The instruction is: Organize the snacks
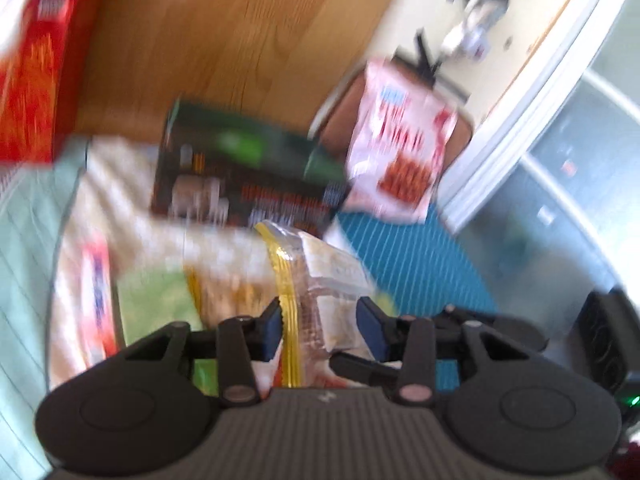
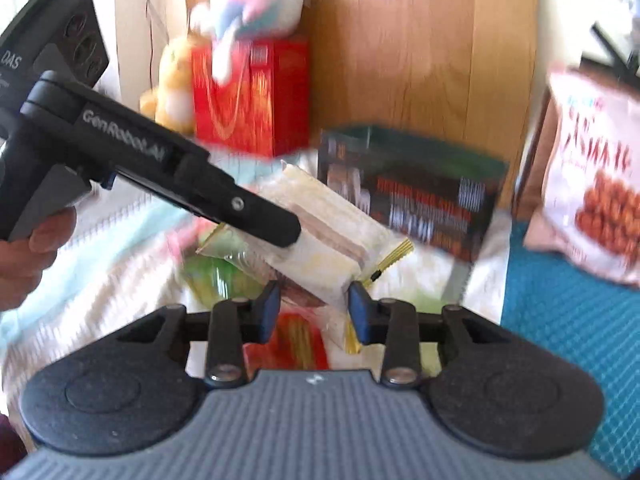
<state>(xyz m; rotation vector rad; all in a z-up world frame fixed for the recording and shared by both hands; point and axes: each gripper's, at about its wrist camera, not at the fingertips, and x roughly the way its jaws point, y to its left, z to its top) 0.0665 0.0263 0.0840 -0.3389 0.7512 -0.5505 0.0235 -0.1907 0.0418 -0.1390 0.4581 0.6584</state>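
Mid-air, we hold a clear wafer pack point(image 2: 328, 236) with our left gripper point(image 1: 318, 326), its blue pads point(image 1: 273, 326) pinching the pack's near end above the snack pile. Our right gripper point(image 2: 312, 316) waits just below, jaws spread, the pack's lower corner dipping between them though we cannot tell if it touches.

The risk, as we judge it — the slick film could slide out of the pinch, since the left grip sits at one end and the pack hangs tilted. A hasty handover could also crush the wafers or snag the yellow seal strip point(image 1: 286, 280).

Below lies a pale cloth point(image 2: 120, 236) beside a teal mat point(image 2: 568, 320). On them rest a green packet point(image 2: 224, 276), a dark box point(image 2: 412, 196) and a white bag of fried snacks point(image 2: 596, 184), the bag leaning upright. A red box point(image 2: 252, 96) stands against a wood panel point(image 2: 420, 40), plush toys point(image 2: 248, 8) on and beside it. Both views are motion-blurred.
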